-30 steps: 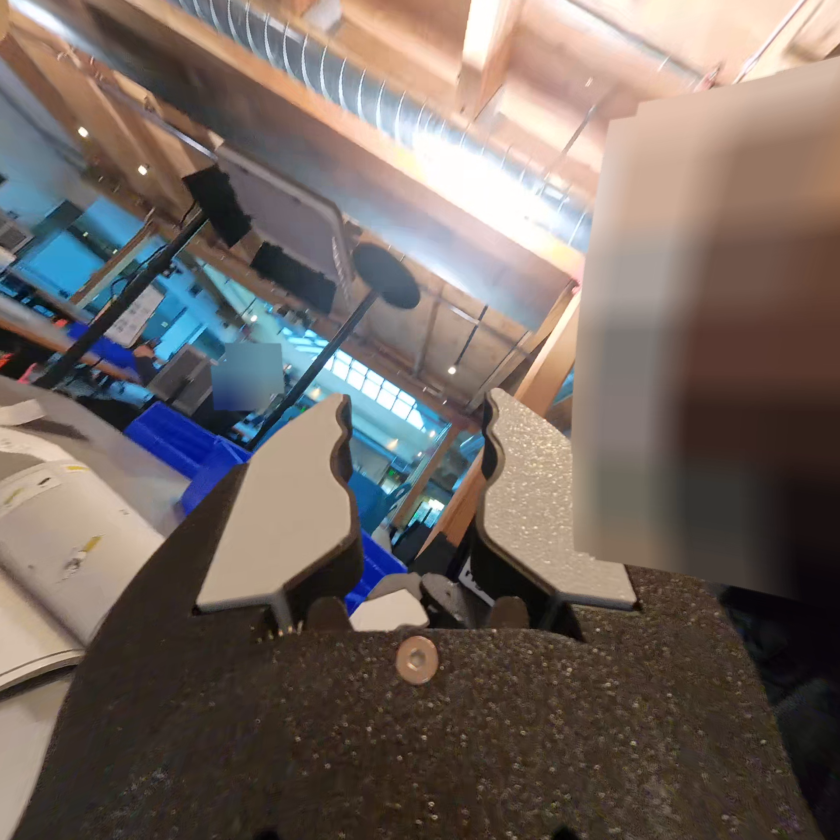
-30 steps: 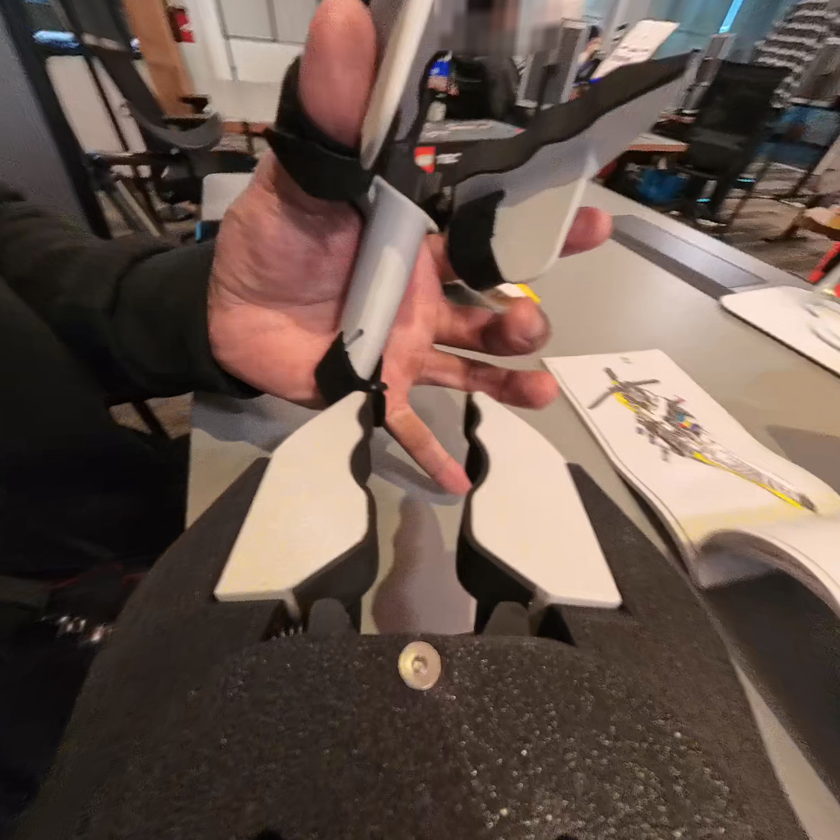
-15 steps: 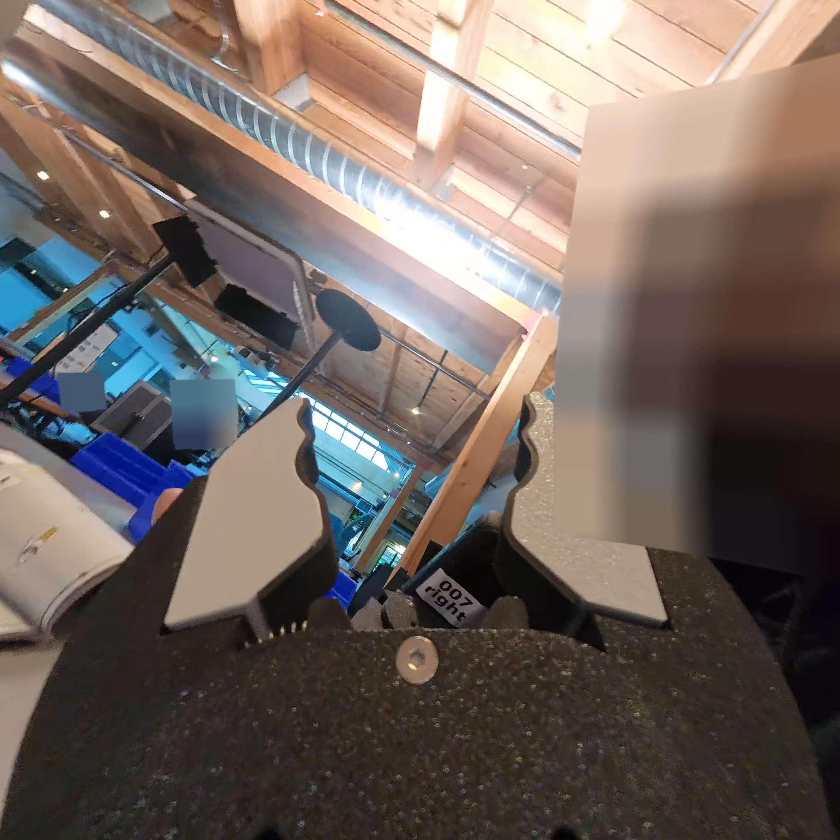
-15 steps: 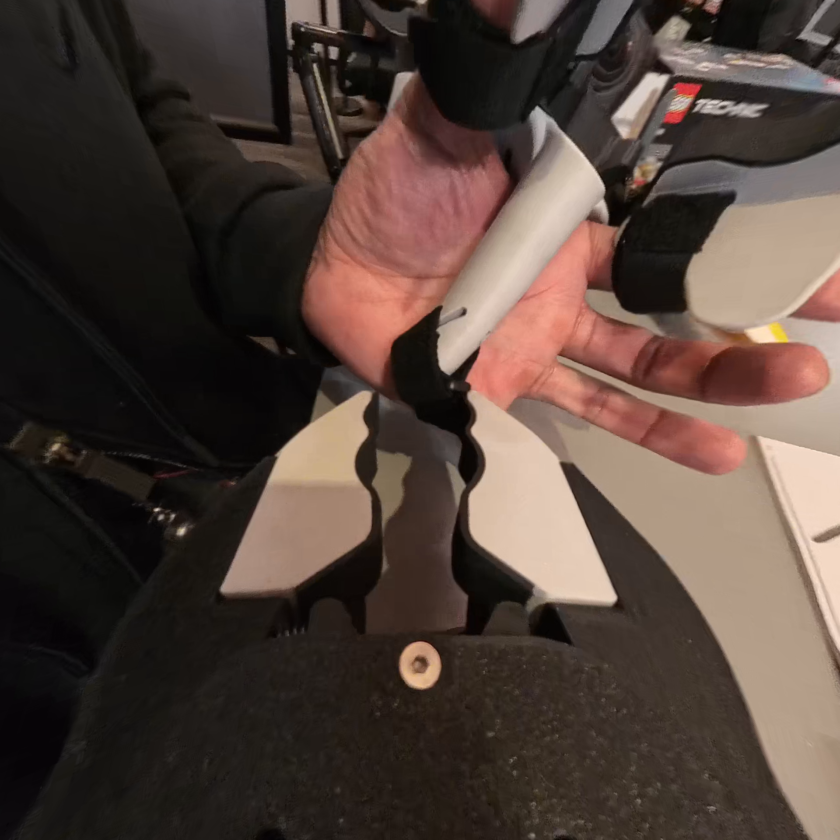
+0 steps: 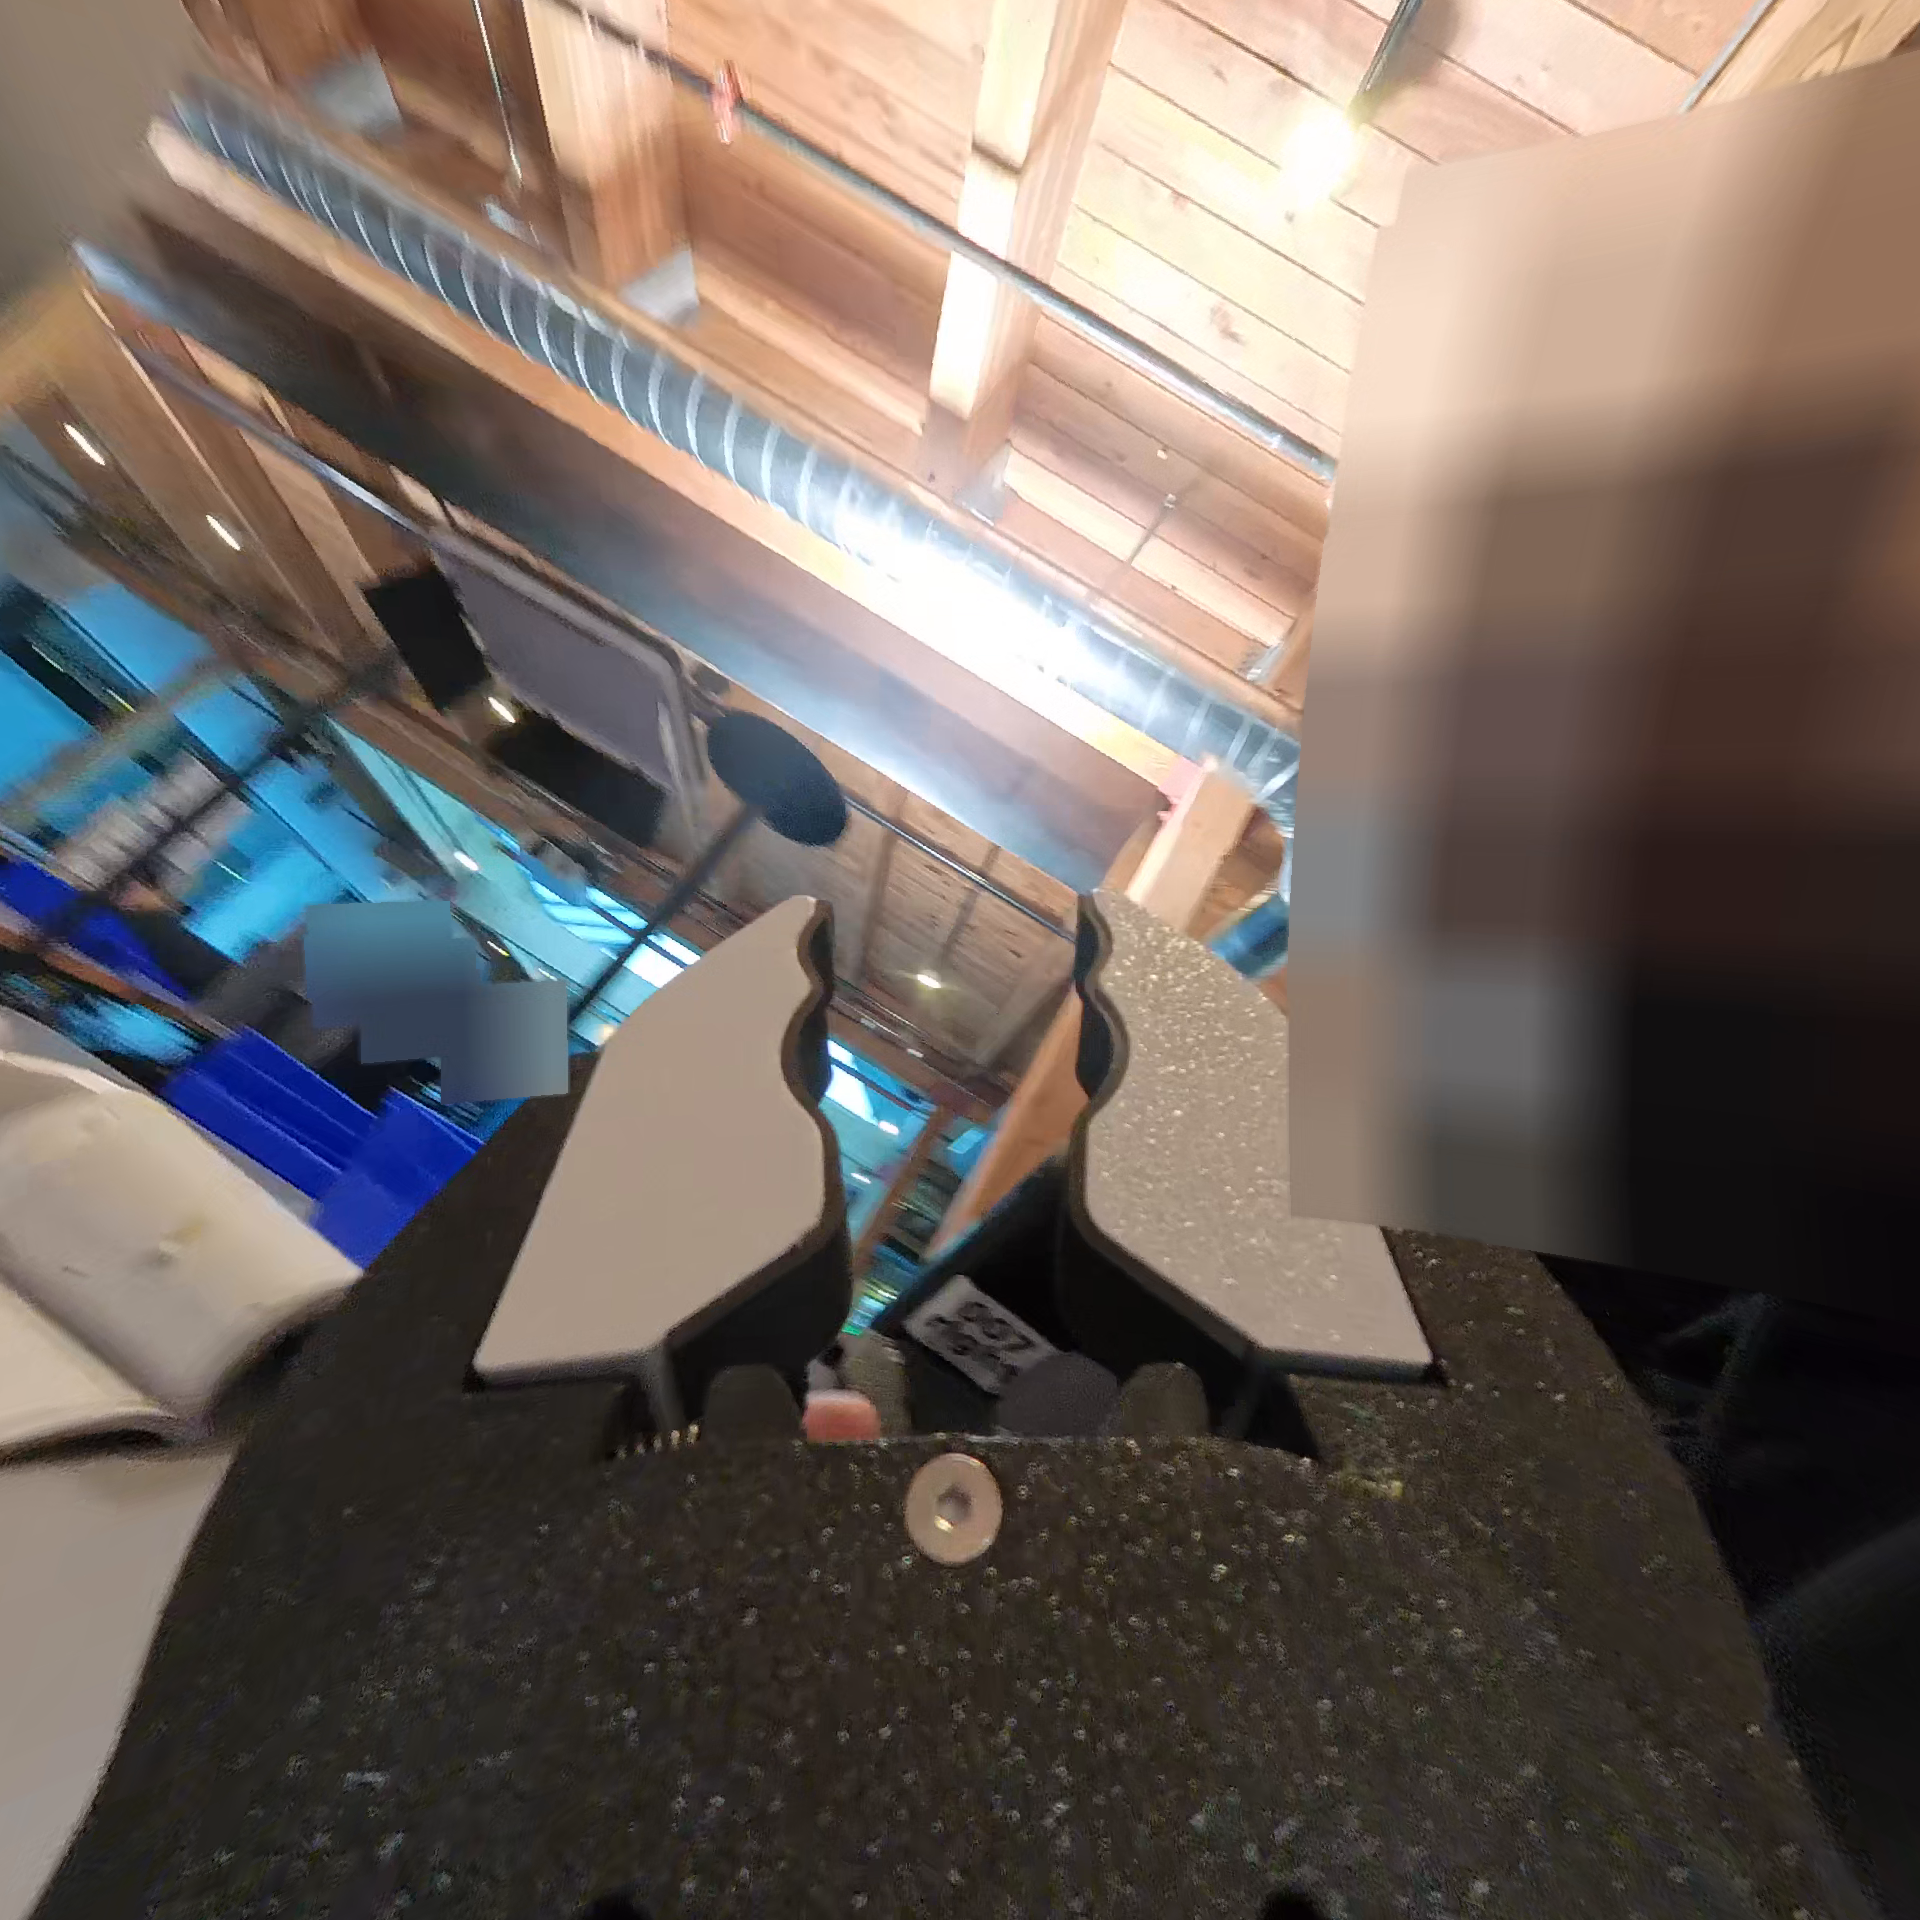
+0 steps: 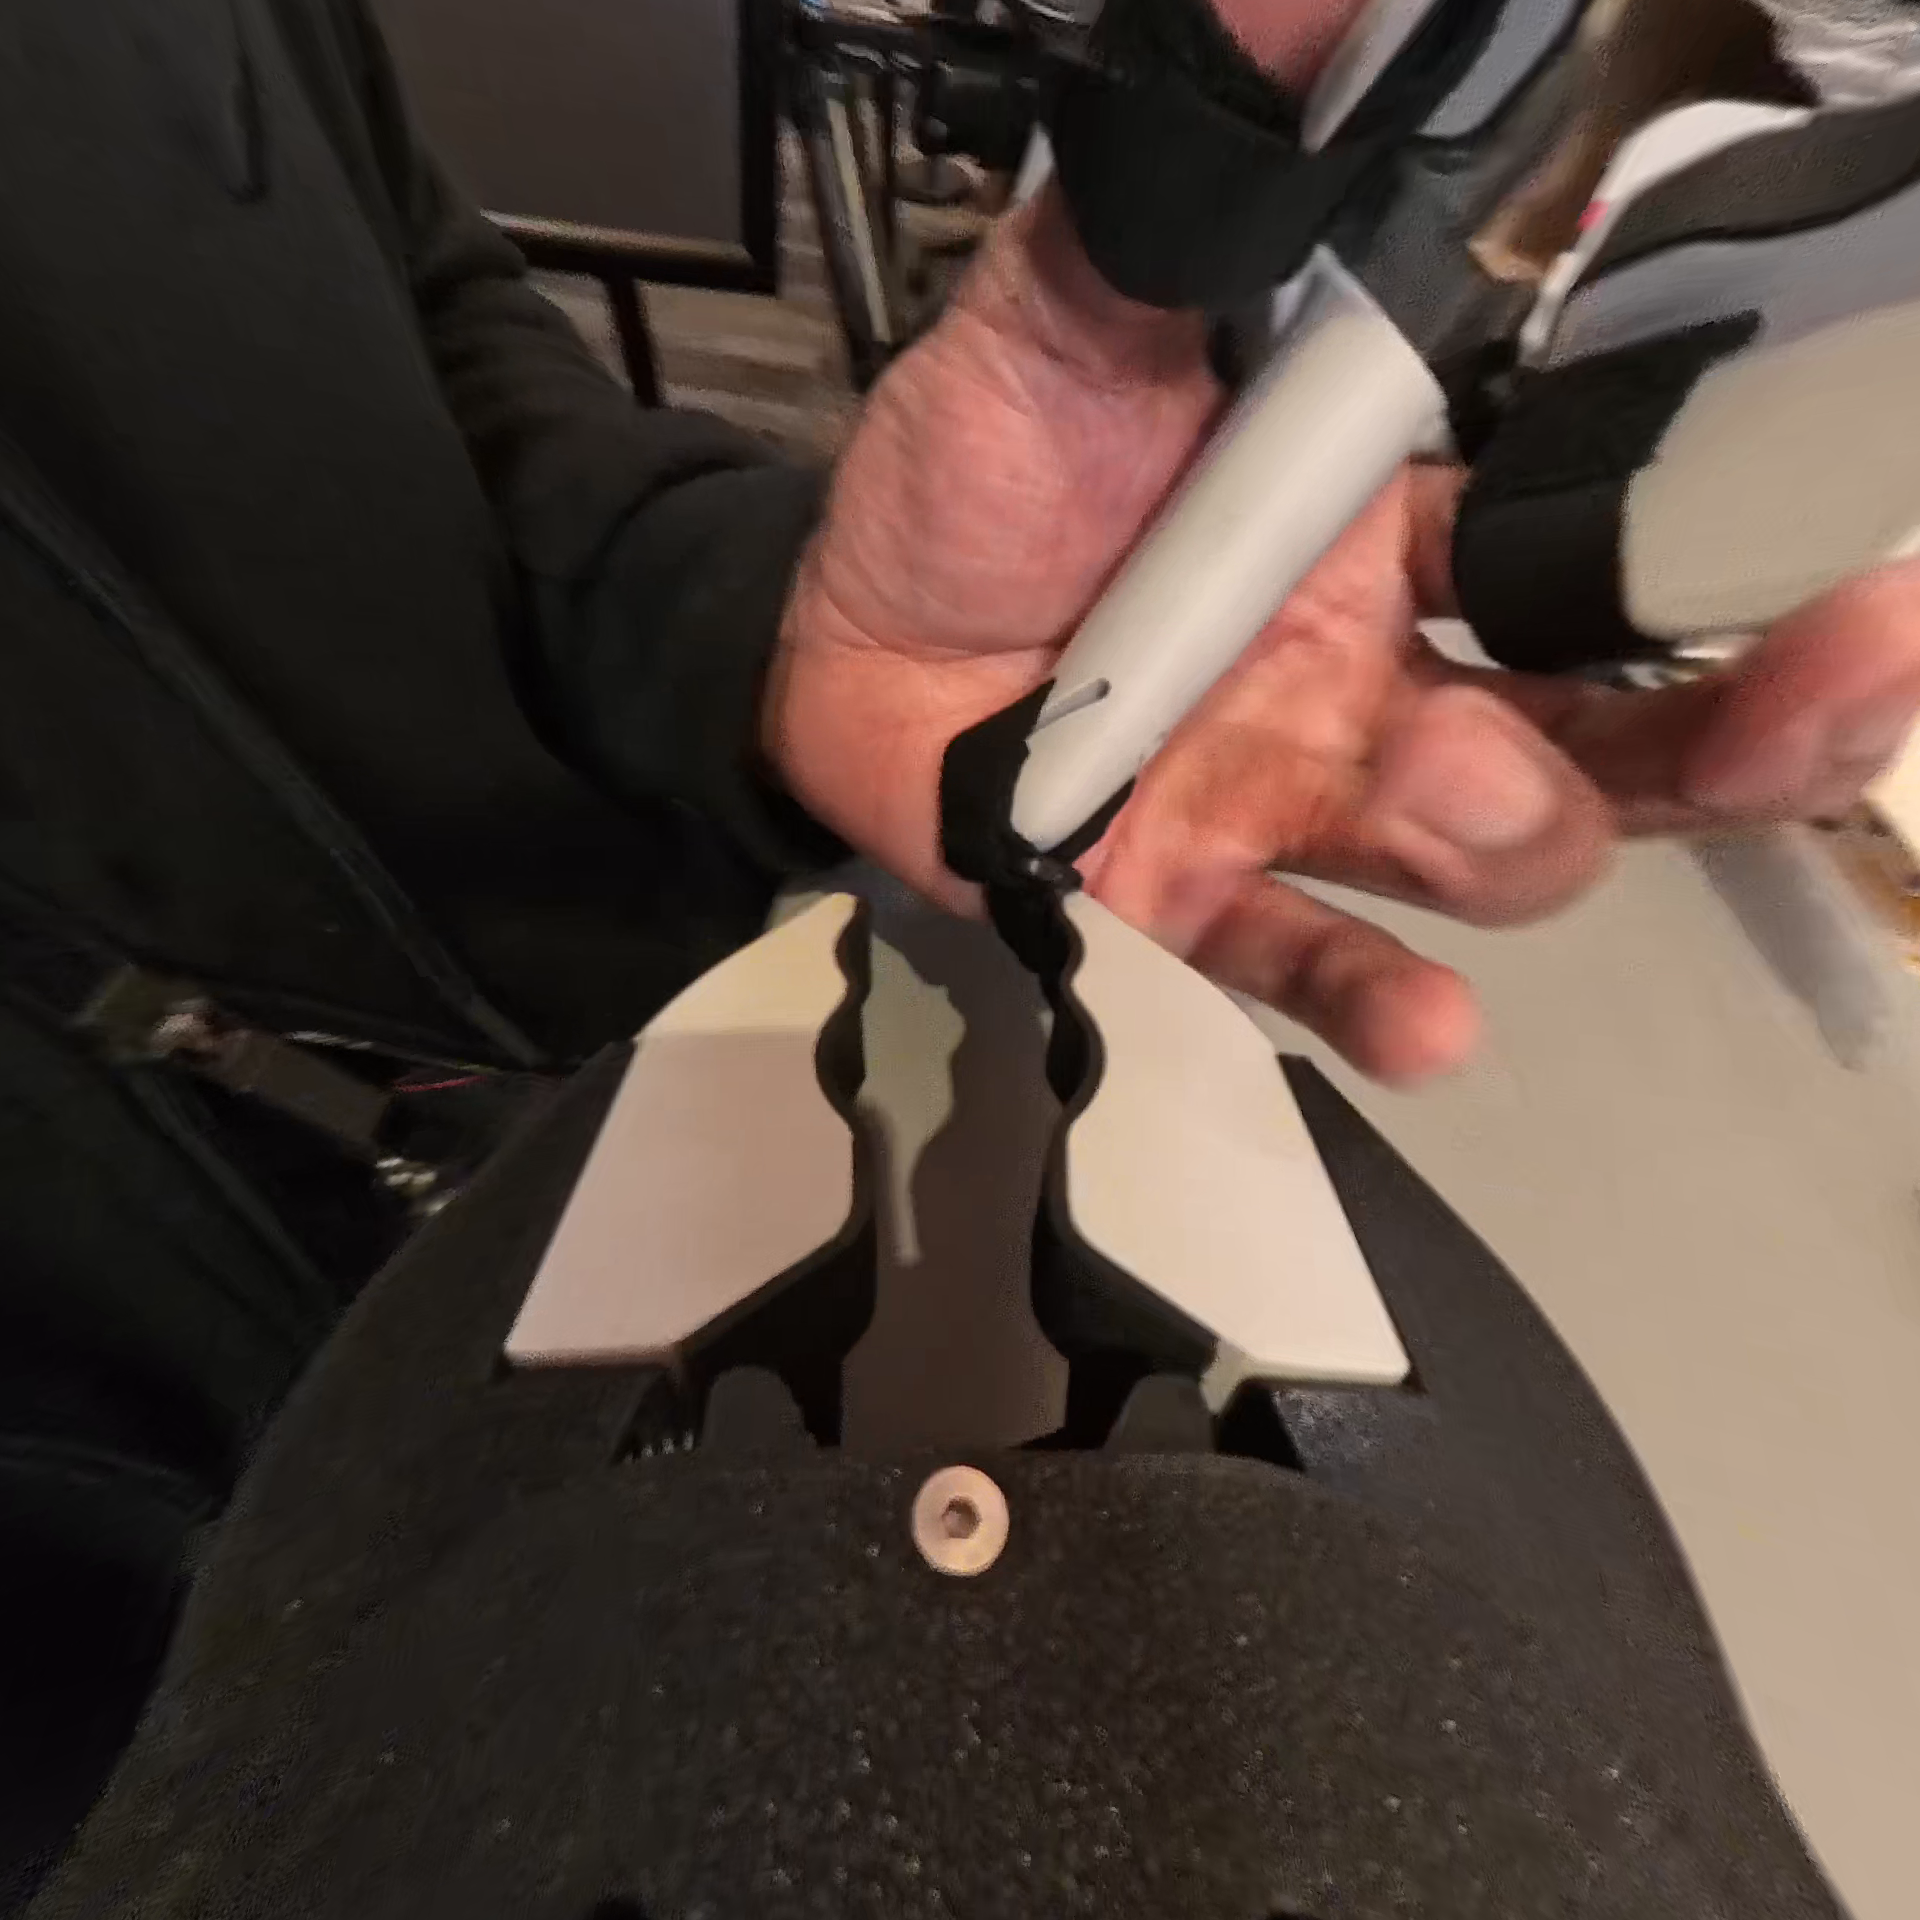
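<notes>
In the left wrist view my left gripper [image 5: 951, 914] points up at the wooden ceiling. Its jaws stand apart with nothing between them. In the right wrist view my right gripper [image 6: 961, 914] is open over the grey table [image 6: 1558, 1195]. Just beyond its tips is a person's open hand [image 6: 1039, 540], with the left gripper's grey handle [image 6: 1226, 582] strapped to it. The loose end of a black strap [image 6: 992, 790] hangs at the tip of my right finger [image 6: 1164, 1143]. The pads do not press on it.
An open booklet [image 5: 135, 1226] lies on the table at the left, with blue bins [image 5: 312, 1122] behind it. A black-sleeved arm [image 6: 364, 520] fills the left of the right wrist view. A black part with a white label [image 5: 971, 1340] shows low between the left fingers. Some 15 cm of space lies between my two pairs of fingers.
The left gripper has tilted further up toward the ceiling; its jaws widened, then narrowed again. The right gripper has moved close to the hand and the strap, its jaws staying apart.
</notes>
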The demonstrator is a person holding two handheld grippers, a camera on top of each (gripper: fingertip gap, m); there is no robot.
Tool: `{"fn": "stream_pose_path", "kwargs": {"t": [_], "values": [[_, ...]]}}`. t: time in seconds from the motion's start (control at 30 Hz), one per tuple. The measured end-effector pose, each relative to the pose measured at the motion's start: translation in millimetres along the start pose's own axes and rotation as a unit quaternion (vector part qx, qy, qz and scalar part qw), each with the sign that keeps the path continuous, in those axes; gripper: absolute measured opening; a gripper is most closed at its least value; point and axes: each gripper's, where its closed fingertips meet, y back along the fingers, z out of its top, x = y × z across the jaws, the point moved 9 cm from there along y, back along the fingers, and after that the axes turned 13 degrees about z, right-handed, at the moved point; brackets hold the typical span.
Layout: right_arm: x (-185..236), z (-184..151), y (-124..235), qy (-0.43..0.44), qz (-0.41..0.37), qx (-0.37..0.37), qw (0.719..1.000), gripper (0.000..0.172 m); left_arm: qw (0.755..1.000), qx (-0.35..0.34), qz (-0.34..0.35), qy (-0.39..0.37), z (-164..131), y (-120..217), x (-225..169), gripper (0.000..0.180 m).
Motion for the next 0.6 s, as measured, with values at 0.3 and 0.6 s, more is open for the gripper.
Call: {"fn": "stream_pose_path", "kwargs": {"t": [0.3,0.6], "values": [[-43,-7,6,0.036,-0.135,0.107,0.984,0.039,0.955,-0.039,0.146,-0.254,46,21,14,0.032],[-76,-15,12,0.086,-0.135,0.123,0.979,0.039,0.850,0.151,0.159,-0.480,52,-24,21,0.028]]}}
